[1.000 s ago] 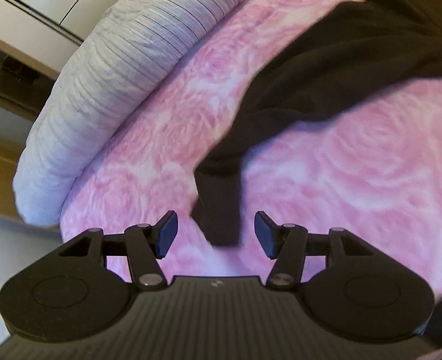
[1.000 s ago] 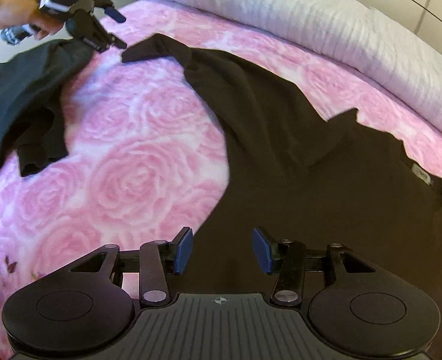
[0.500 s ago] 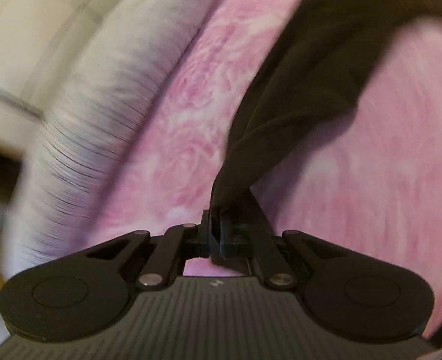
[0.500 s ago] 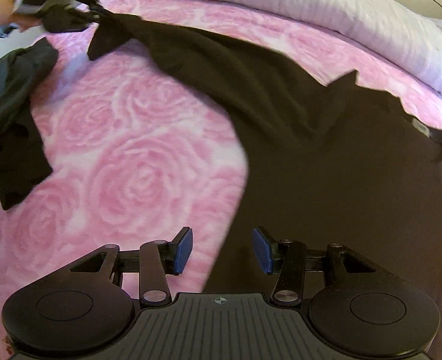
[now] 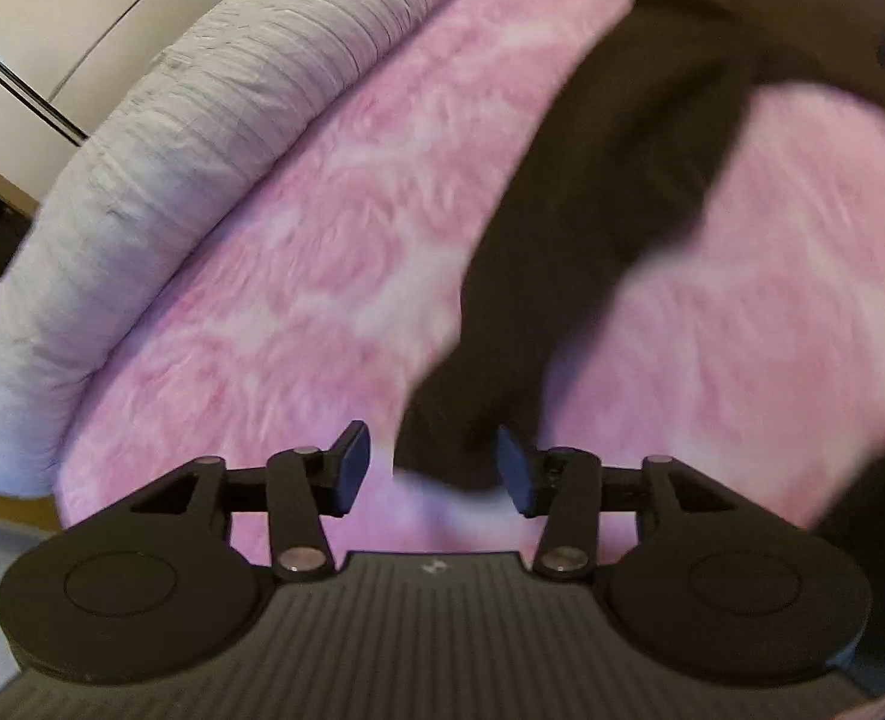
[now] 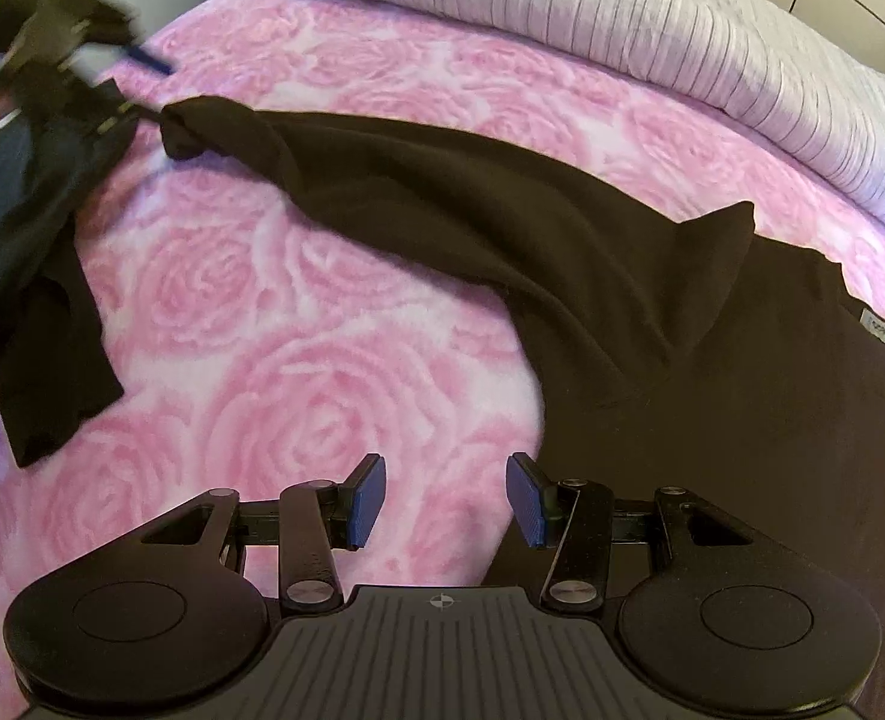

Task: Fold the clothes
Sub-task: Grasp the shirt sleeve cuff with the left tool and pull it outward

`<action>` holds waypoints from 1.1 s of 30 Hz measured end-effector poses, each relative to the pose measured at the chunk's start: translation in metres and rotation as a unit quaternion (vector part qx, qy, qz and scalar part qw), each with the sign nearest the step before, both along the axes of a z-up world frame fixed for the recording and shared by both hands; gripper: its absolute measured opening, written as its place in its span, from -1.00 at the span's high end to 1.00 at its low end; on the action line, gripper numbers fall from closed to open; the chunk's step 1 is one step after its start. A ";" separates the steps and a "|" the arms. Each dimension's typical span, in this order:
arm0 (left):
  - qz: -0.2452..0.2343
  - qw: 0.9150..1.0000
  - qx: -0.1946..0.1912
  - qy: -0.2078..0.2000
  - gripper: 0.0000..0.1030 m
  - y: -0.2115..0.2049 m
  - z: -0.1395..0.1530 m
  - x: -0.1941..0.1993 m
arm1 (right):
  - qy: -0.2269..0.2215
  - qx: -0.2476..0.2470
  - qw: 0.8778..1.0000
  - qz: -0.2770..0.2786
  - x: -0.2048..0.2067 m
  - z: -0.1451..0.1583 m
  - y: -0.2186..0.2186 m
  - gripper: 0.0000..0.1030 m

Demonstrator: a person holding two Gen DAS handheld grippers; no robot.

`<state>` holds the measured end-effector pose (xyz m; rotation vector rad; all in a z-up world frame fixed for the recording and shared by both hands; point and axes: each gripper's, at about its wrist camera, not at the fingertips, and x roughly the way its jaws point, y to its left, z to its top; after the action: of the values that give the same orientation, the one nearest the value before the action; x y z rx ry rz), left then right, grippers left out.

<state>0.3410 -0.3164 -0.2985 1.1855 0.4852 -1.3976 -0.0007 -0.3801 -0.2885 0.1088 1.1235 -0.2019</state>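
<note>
The left gripper (image 5: 430, 468) tilts down over a pink rose-patterned blanket (image 5: 298, 300), its jaws opening; the cuff end of a black sleeve (image 5: 460, 420) lies between the 2 blue pads (image 5: 352, 468) without either pad pressing on it, so nothing is held there. From the cuff the sleeve runs toward 1 o'clock in the left wrist view, blurred, up to the dark body of the garment at the top right. A ribbed pale grey duvet (image 5: 160, 138) is rolled along the blanket's edge from 8 o'clock to 12 o'clock; pale cabinet panels (image 5: 52, 18) stand behind it at 10 o'clock.

The right gripper (image 6: 445, 501) hangs with its jaws apart and empty — below the gap is blanket, with the garment's edge just under the right-hand pad. In its view the black long-sleeved top (image 6: 742, 420) lies spread on the blanket, filling the area from 2 o'clock to 5 o'clock, a small white label (image 6: 877, 321) at its neckline at 3 o'clock; its sleeve stretches out toward 10 o'clock, the cuff bunched beside the other gripper, which shows blurred at the far top left. A 2nd dark garment (image 6: 34, 300) lies crumpled at 9 o'clock — well apart from the top's body; the duvet crosses the top from 12 o'clock to 2 o'clock.
</note>
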 end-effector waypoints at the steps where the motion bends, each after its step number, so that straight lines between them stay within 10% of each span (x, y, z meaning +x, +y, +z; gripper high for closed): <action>1: -0.002 1.000 0.007 0.025 0.11 -0.012 -0.001 0.007 | 0.001 -0.001 1.000 -0.001 -0.002 0.000 0.002 0.06; 7: -0.053 0.993 0.084 0.071 0.79 -0.025 -0.011 0.010 | 0.014 0.004 1.000 -0.017 -0.013 -0.001 0.012 0.06; 11: -0.110 0.991 0.010 -0.071 0.85 0.029 0.019 -0.027 | 0.015 0.013 1.000 -0.021 -0.015 0.001 0.019 0.06; 15: -0.208 0.952 0.034 -0.224 0.58 0.101 0.009 -0.077 | 0.012 0.020 1.000 -0.019 -0.011 0.001 0.024 0.06; 19: -0.136 0.975 0.103 -0.139 0.53 0.132 0.010 -0.066 | 0.003 0.018 1.000 -0.015 -0.004 0.005 0.023 0.06; 23: 0.043 0.997 0.053 -0.020 0.33 0.116 0.036 -0.019 | -0.001 0.009 1.000 -0.015 -0.003 0.008 0.019 0.06; 26: 0.208 0.972 0.022 0.110 0.27 0.094 0.043 0.033 | 0.006 0.003 1.000 -0.015 -0.007 0.005 0.018 0.06; 30: 0.343 0.899 0.028 0.271 0.31 0.067 0.018 0.083 | 0.014 -0.001 1.000 -0.016 -0.013 0.004 0.022 0.06; 33: 0.349 0.895 0.039 0.274 0.83 0.058 0.007 0.078 | 0.018 -0.001 1.000 -0.022 -0.017 0.005 0.025 0.06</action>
<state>0.4192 -0.2583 -0.2917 0.5466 1.2392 -1.0520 -0.0180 -0.3551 -0.2840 0.1283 1.1572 -0.2456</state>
